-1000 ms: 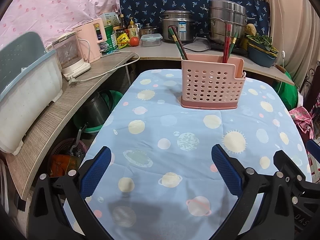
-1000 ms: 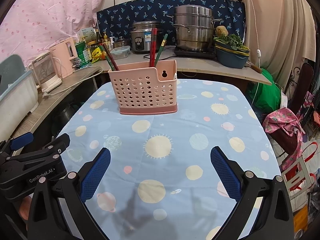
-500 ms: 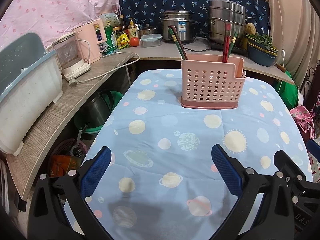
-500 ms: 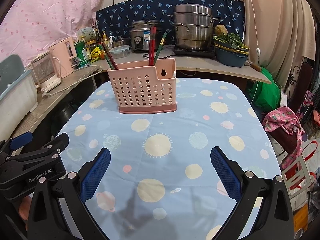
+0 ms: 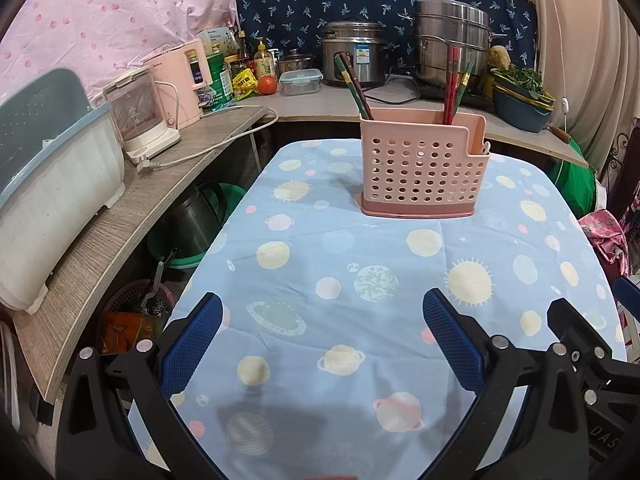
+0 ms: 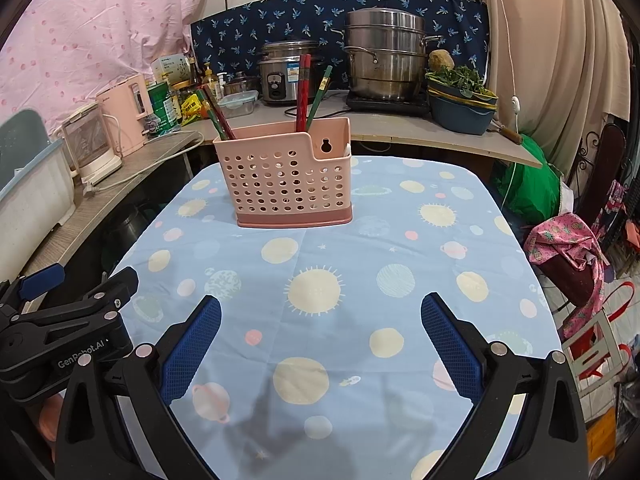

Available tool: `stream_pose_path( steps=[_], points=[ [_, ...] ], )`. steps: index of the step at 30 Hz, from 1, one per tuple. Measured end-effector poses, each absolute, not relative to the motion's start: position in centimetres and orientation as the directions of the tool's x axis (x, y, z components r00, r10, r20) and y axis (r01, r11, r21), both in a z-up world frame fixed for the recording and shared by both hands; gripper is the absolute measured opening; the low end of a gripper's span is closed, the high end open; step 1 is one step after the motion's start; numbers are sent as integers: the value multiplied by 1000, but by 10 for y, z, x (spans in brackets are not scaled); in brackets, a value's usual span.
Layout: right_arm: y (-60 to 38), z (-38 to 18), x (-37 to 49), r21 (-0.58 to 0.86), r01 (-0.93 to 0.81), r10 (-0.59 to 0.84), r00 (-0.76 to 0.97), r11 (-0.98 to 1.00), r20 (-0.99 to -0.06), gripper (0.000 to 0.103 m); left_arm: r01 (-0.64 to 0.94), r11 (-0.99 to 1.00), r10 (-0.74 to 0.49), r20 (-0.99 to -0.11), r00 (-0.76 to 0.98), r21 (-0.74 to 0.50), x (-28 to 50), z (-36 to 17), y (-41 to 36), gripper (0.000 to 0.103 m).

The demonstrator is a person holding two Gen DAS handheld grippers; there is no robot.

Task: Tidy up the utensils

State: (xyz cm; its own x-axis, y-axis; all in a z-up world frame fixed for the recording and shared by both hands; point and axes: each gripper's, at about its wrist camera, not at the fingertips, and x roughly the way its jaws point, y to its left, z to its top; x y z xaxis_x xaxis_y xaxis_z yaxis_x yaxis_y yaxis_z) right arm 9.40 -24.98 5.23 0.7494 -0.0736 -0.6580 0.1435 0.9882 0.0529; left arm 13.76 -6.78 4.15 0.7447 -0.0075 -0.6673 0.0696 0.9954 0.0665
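The pink perforated utensil holder [image 5: 424, 168] stands upright on the far half of the table [image 5: 360, 272], well apart from both grippers. Chopsticks already stand in it: a green-and-red pair [image 5: 354, 88] leaning out of its left end and a red and green bunch [image 5: 454, 84] rising near its right, taller-walled section; from the right wrist view the same holder [image 6: 288, 176] shows a keyhole slot in that raised wall, and something pale sits at its right end, too small to name. No loose utensil shows anywhere on the cloth, so the sorting looks finished or close to it; at most a last check or a straightening of the sticks seems left, though whether more utensils wait out of view cannot be told. The left gripper [image 5: 320, 340] hovers over the near edge of the table with its blue pads spread wide and nothing between them. The right gripper [image 6: 320, 340] is likewise spread apart and empty, with the left one beside it at the lower left of its view. The table wears a light blue cloth printed with planets and suns, lying fairly flat with a few creases. Beyond it runs a wooden counter [image 5: 120, 208] carrying a pink kettle [image 5: 180, 80], a rice cooker [image 5: 352, 56] and a stacked steel steamer [image 6: 384, 52], against navy and pink fabric hangings.
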Motion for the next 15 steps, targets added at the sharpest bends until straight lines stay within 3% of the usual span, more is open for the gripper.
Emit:
stream_pose_path(
  steps=[15],
  points=[
    [-251,50,94,52,151,-79,747,987,-660,97,93,993,-24,-672,741,67,140,43,-70,96]
  ],
)
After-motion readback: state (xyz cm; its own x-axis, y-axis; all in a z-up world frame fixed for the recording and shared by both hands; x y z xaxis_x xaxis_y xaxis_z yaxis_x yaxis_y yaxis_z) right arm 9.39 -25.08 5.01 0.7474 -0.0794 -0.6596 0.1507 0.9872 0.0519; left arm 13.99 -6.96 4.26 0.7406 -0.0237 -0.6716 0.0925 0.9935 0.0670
